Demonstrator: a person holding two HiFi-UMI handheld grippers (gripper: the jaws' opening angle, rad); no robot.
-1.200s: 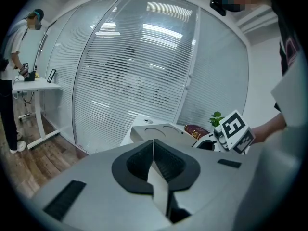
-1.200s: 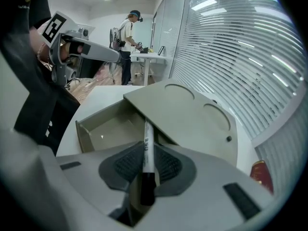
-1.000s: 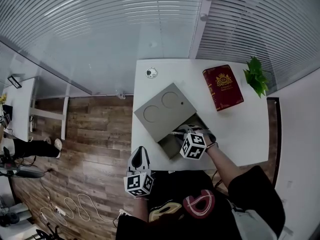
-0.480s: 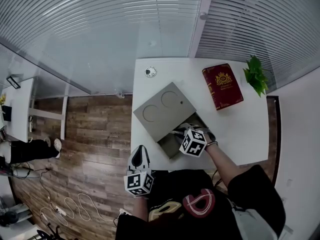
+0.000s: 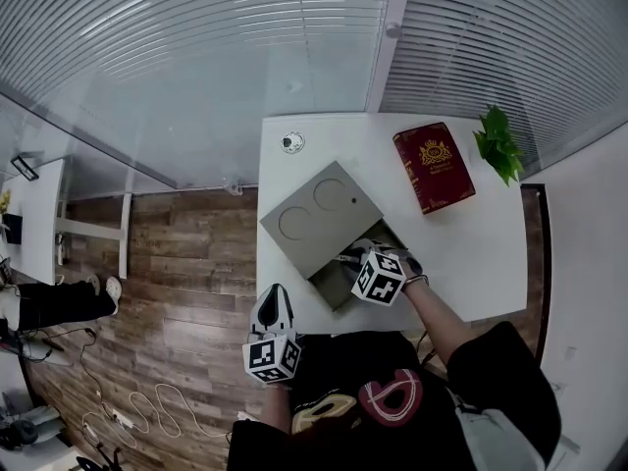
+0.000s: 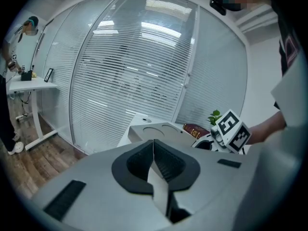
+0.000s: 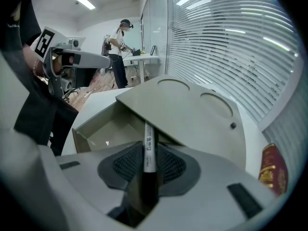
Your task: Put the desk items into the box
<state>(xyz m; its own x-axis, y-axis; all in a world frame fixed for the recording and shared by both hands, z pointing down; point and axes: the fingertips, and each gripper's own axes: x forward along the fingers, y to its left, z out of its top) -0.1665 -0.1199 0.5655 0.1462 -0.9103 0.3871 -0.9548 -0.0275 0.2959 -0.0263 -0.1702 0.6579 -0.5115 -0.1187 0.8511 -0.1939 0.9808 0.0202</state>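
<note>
Hanging over the box's open corner, the right gripper [image 5: 350, 259] had just been opening its jaws, with the pen [image 7: 148, 146] standing between the pads, which seemed no longer to press on it. The pen's long axis ran along the jaws, tip aimed down into the box [image 7: 81, 132] just beneath, beside the skewed lid [image 5: 314, 214]. The left gripper [image 5: 274, 308], jaws together and empty, hung at lower left, off the table's [image 5: 461, 263] edge and farther from the box.
</note>
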